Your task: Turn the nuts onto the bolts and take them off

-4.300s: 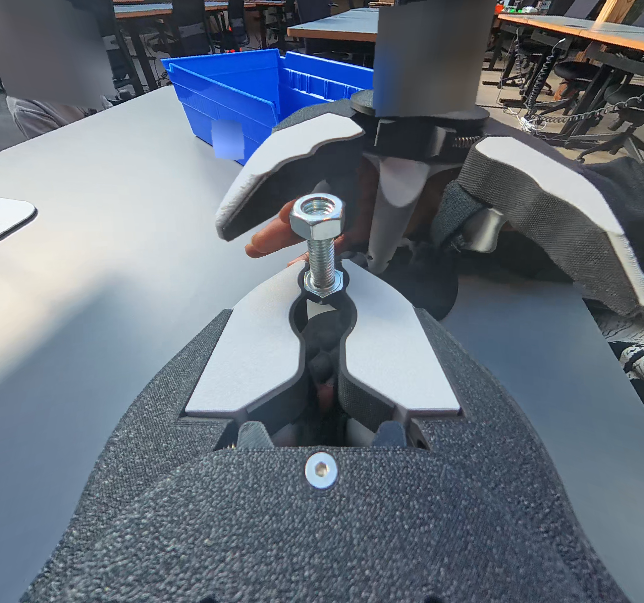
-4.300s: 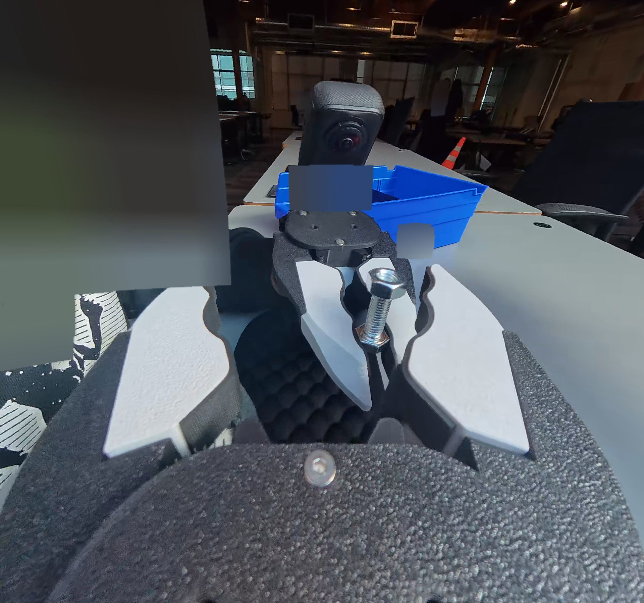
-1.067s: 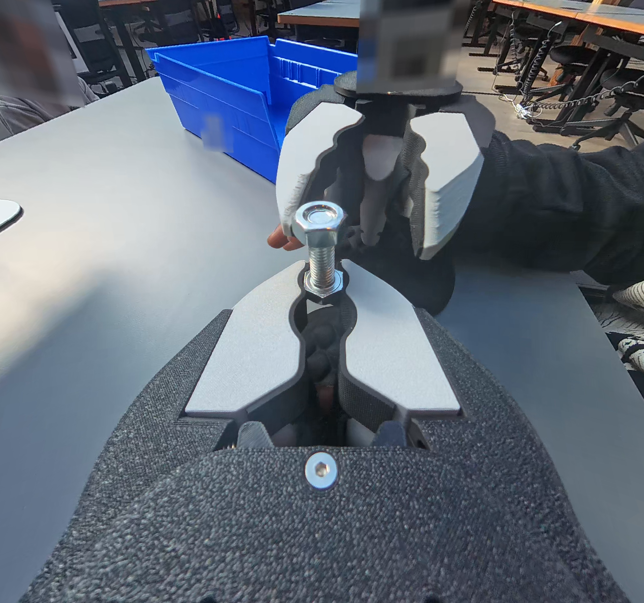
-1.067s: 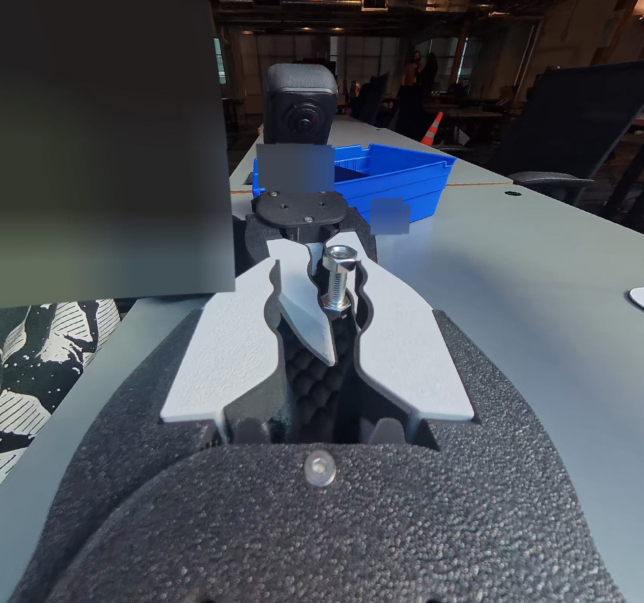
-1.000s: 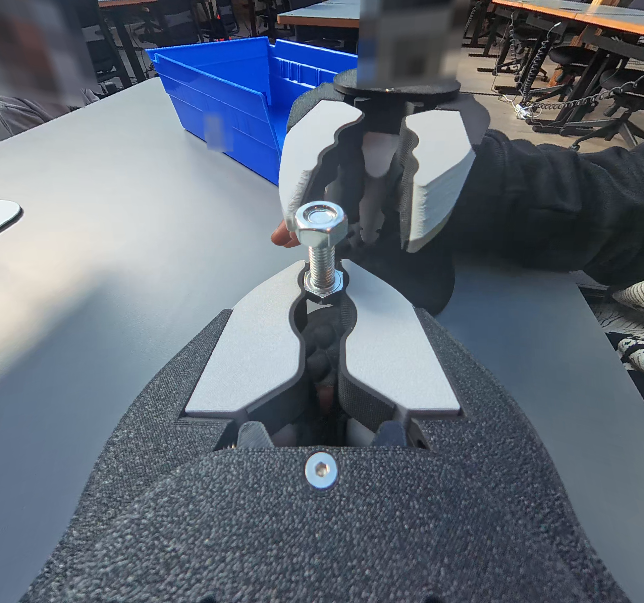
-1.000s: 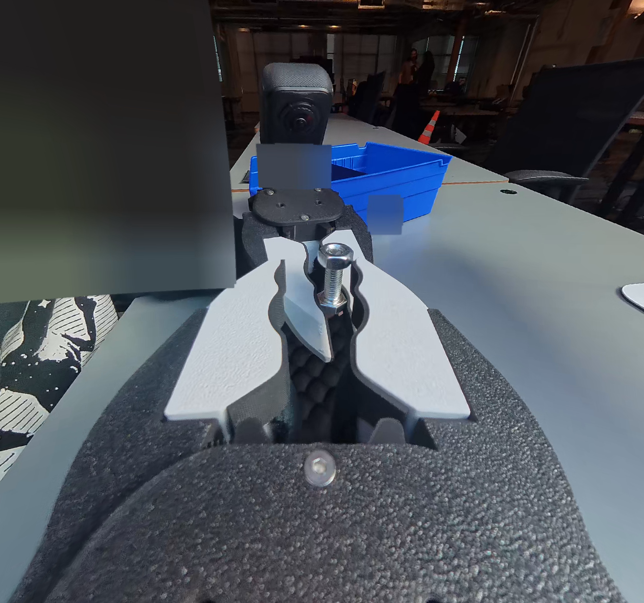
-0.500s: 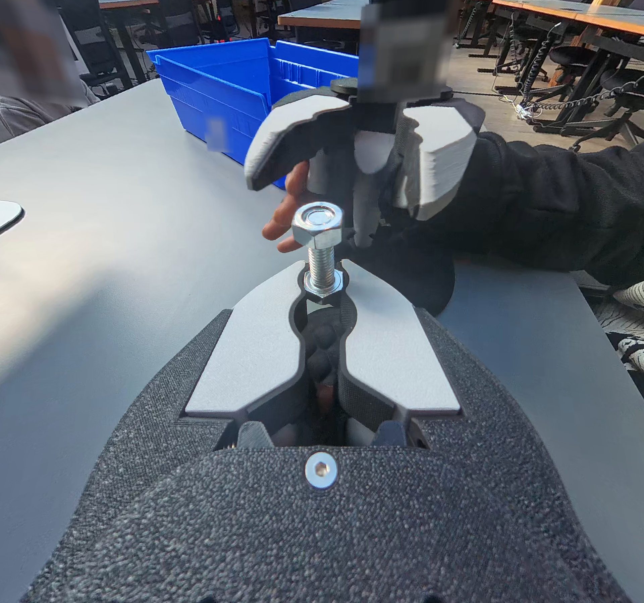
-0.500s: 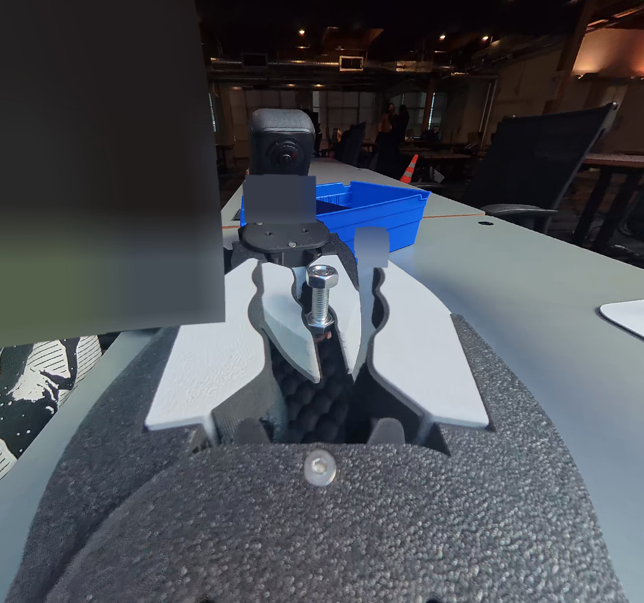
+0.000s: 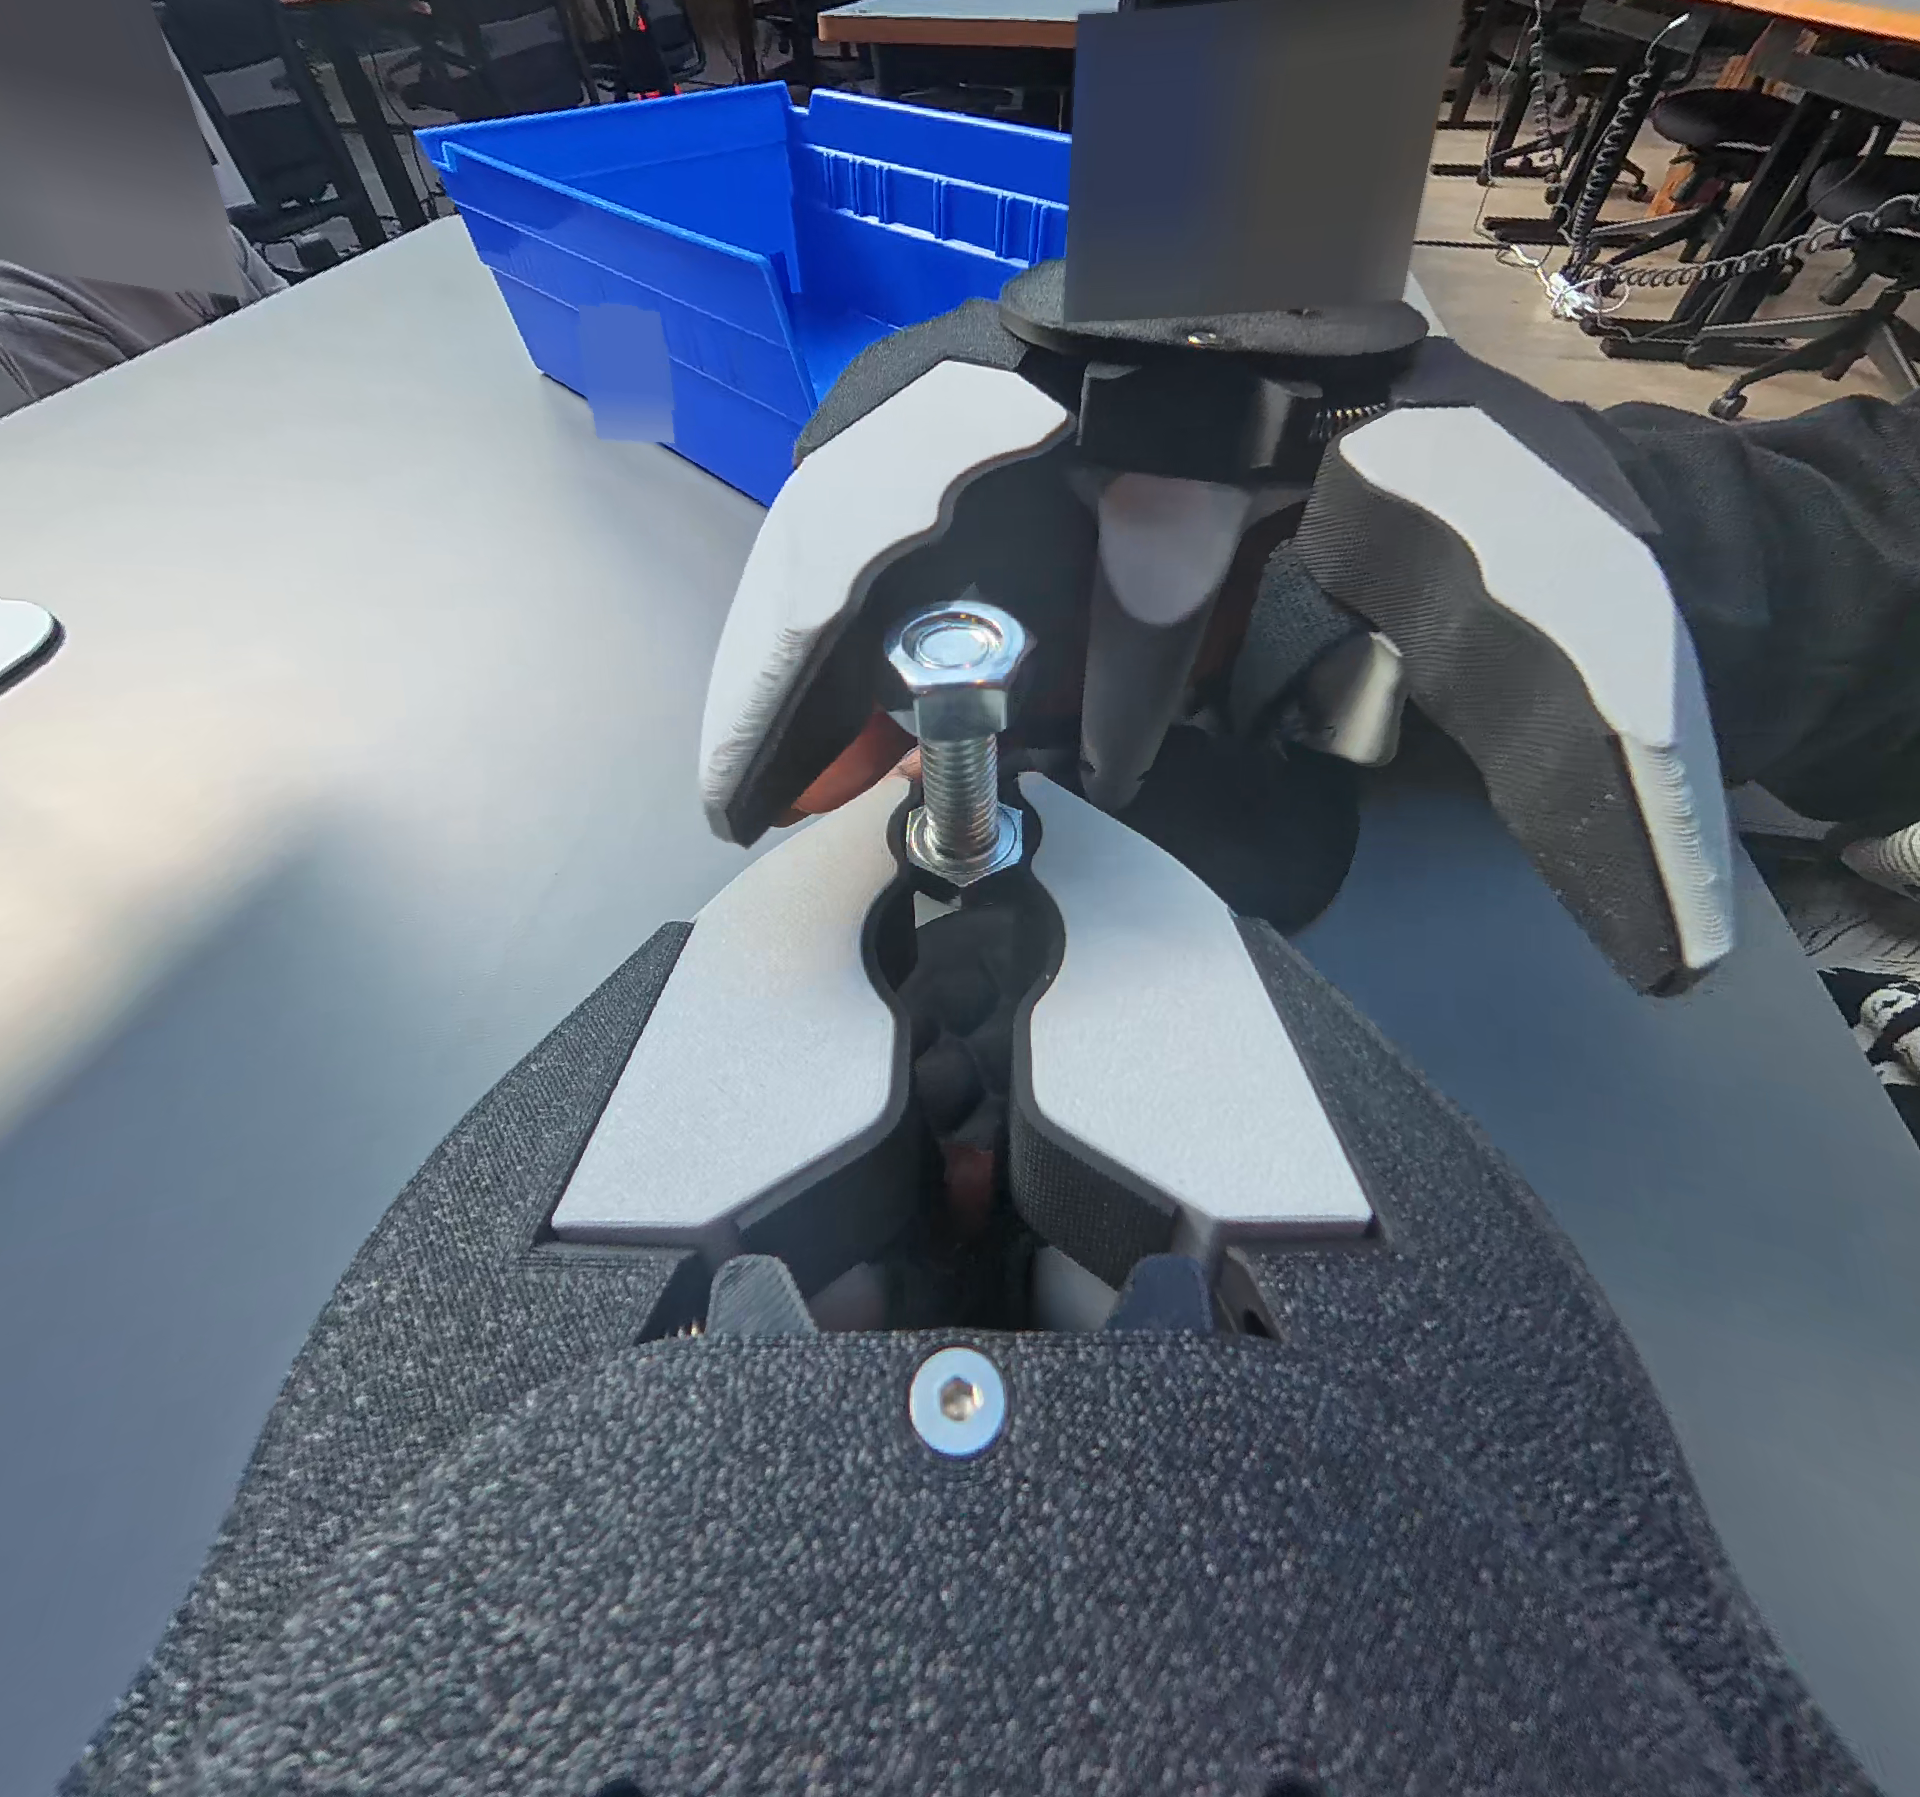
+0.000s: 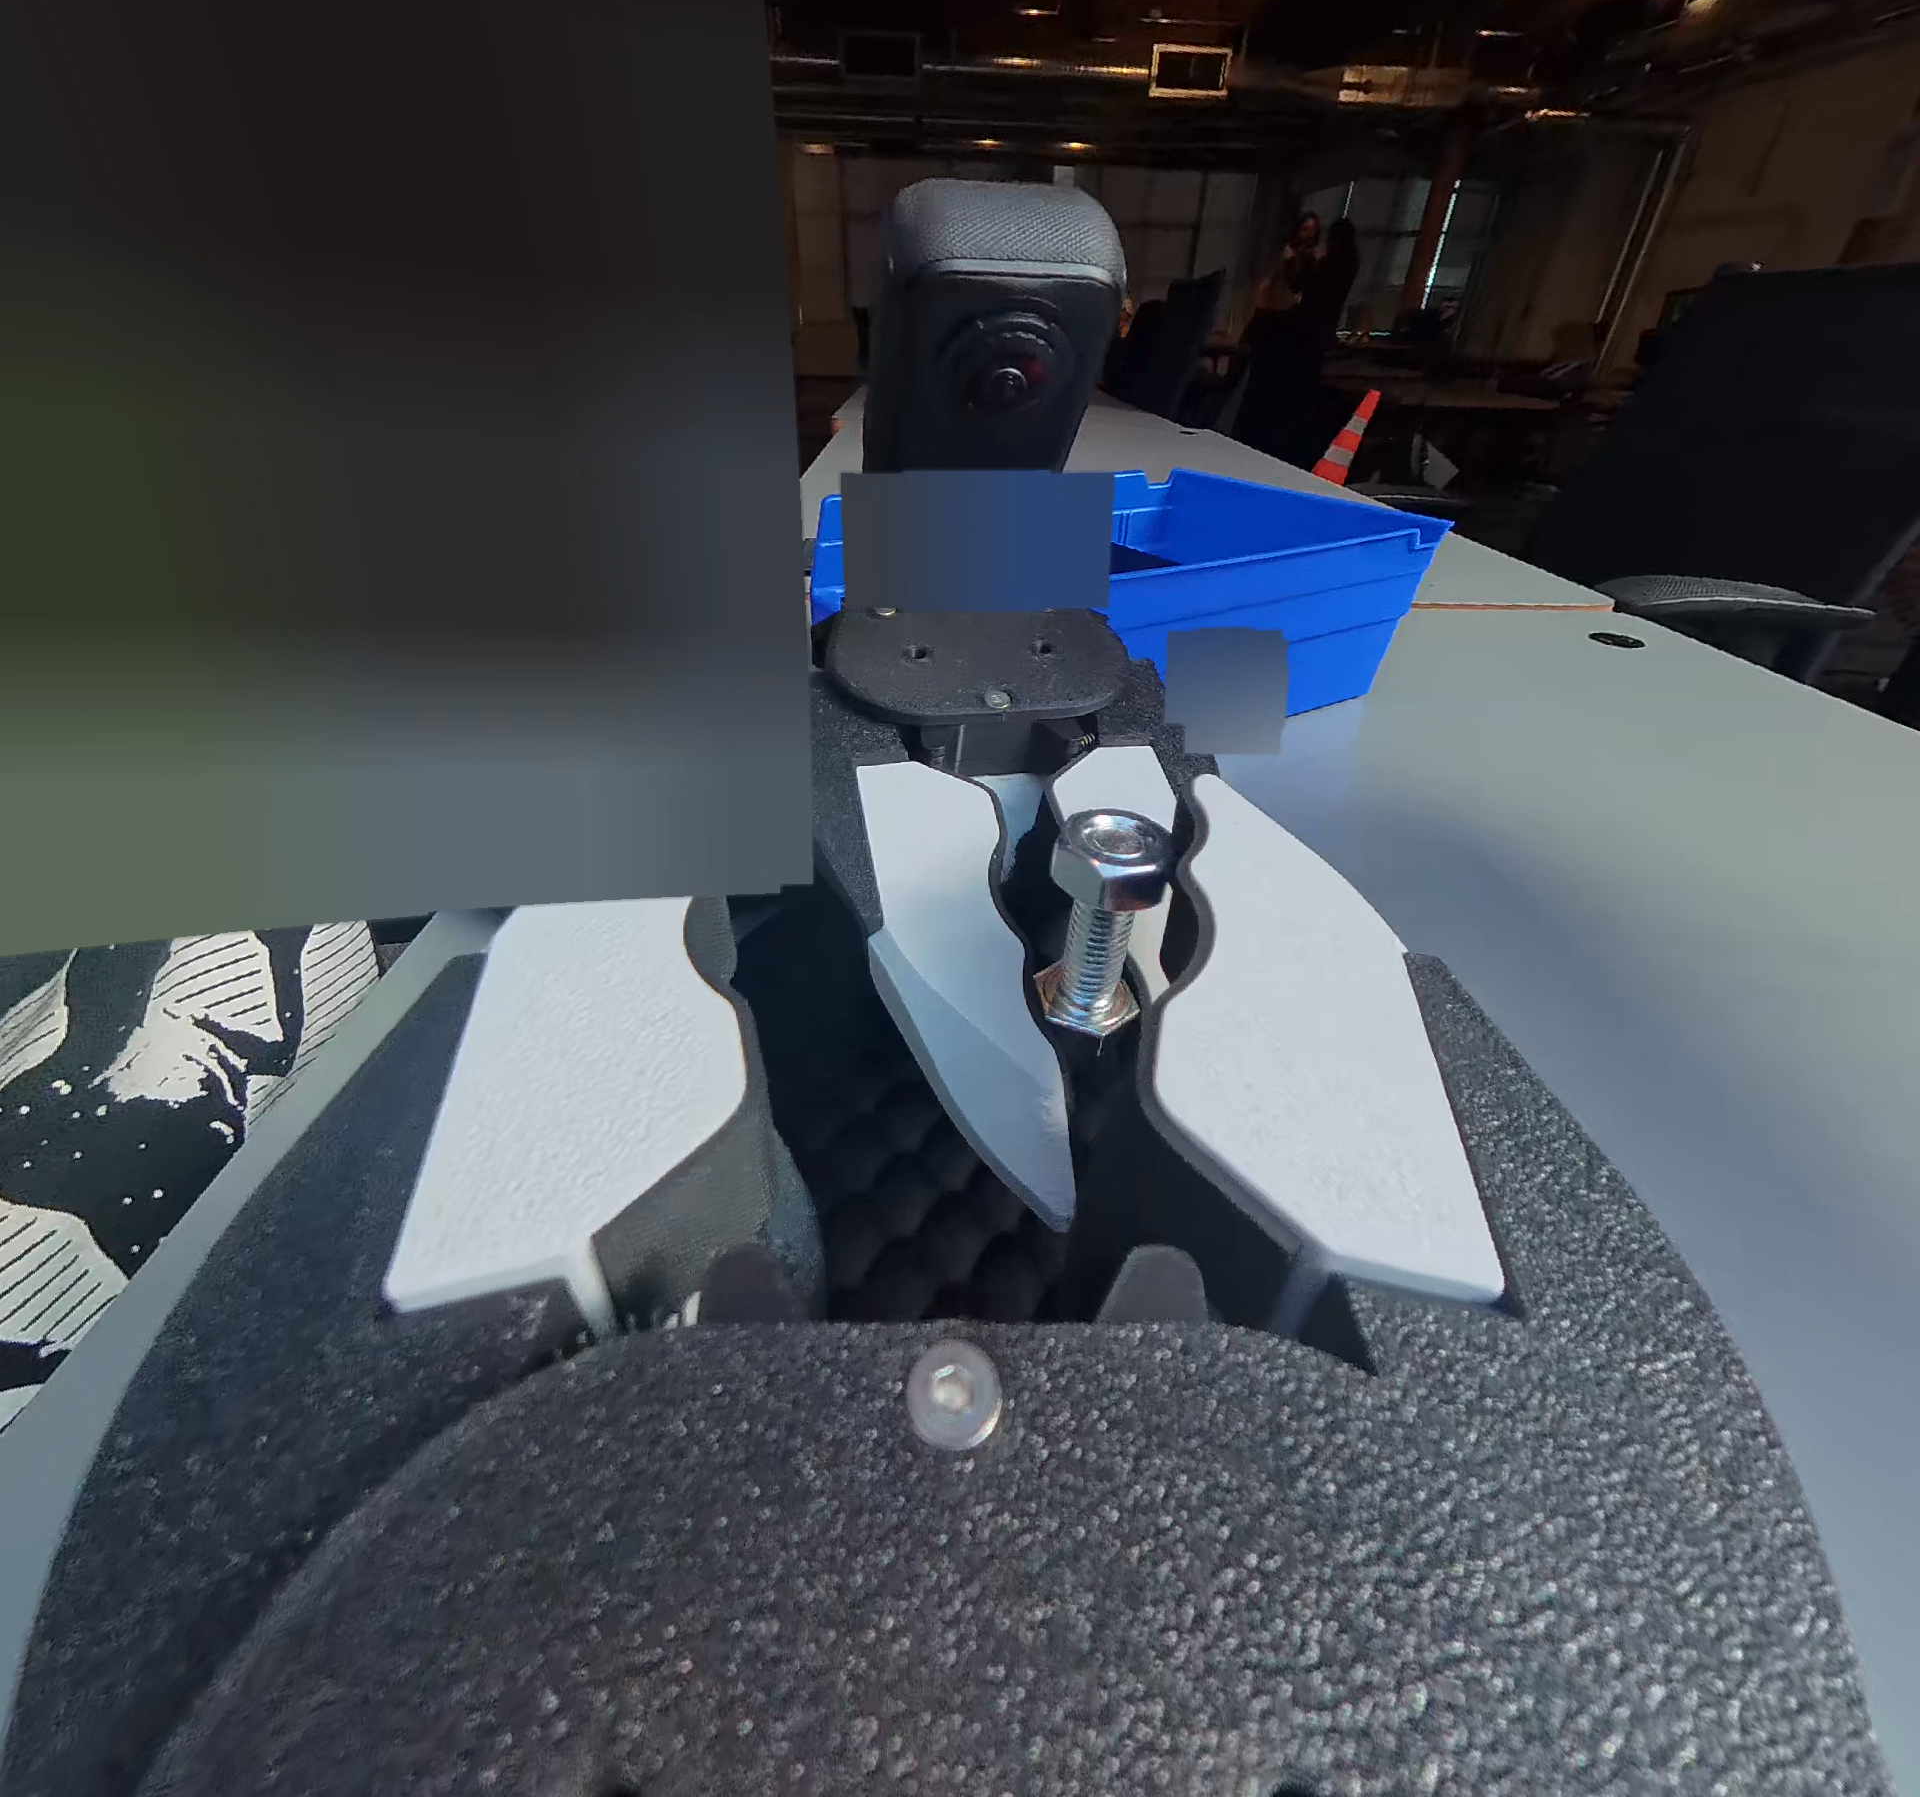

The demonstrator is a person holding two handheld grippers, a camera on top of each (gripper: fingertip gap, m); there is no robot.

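My right tongs [image 9: 1226, 874] have just sprung wide open around the bolt [image 9: 956, 739] head, ready for another twist, while my left tongs [image 9: 961, 874] stay clamped on the nut [image 9: 964, 838].

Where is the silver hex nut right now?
In the left wrist view, the silver hex nut sits low on the threaded steel bolt, clamped at the left gripper fingertips.

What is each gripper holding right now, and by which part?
The left gripper is shut on the nut low on the bolt, which stands head up. The right gripper is open, holding nothing.
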